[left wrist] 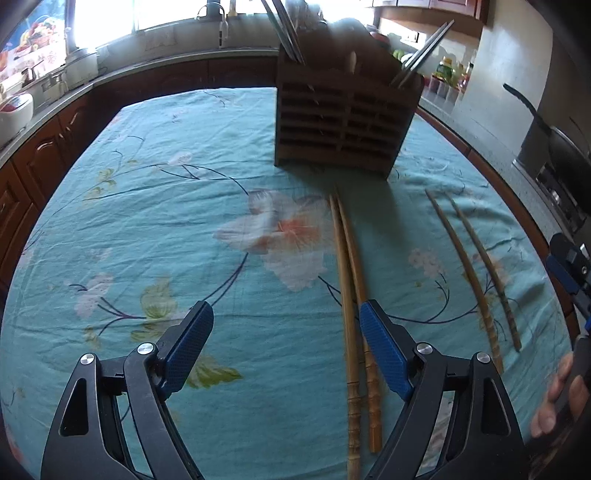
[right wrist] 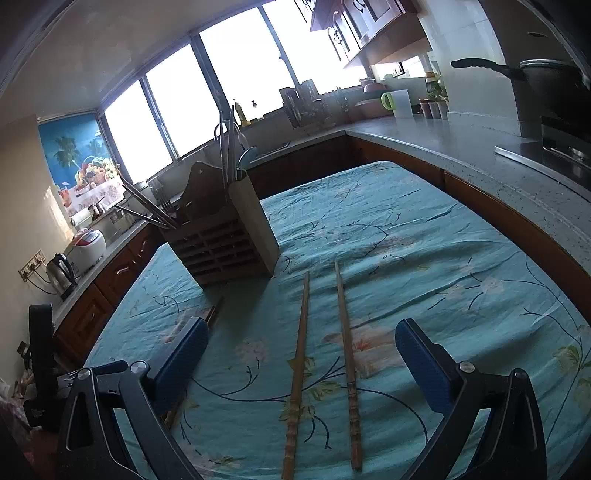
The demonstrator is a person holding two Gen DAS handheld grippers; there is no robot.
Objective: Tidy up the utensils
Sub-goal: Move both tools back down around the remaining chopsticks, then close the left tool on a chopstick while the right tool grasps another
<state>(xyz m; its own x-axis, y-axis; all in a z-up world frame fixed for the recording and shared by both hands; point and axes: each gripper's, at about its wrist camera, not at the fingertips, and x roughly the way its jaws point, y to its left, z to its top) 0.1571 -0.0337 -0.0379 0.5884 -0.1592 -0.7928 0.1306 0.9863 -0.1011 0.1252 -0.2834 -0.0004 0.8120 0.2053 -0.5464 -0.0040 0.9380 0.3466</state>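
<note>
The left gripper (left wrist: 286,347) is closest to its camera, low over the table, and its two blue fingers are wide apart with nothing between them. One pair of wooden chopsticks (left wrist: 352,314) lies side by side on the blue flowered tablecloth (left wrist: 147,221). The pair runs just inside the right-hand finger and is partly hidden behind it. I cannot tell if the finger touches them.

The right gripper (right wrist: 301,363) also has its fingers spread wide and holds nothing. A second pair of wooden chopsticks (right wrist: 325,369) lies flat between its fingers, a little apart from each other, with their thin ends pointing toward the holder.

The wooden utensil holder (left wrist: 345,122) stands upright farther back on the table. It already has metal chopsticks (left wrist: 286,29) and a spoon (right wrist: 246,156) sticking out of the top. Both wooden pairs are still out on the cloth, near the holder but not in it.

So the job looks early: this is the picking-up step, and no wooden chopstick is put away yet.

Next, each gripper probably needs to come down over its pair and squeeze both sticks together. The left one seems off to the side, so it may need to shift right to get both sticks in the middle. The sticks are thin and flat on soft cloth, so one could slip out or roll away.
</note>
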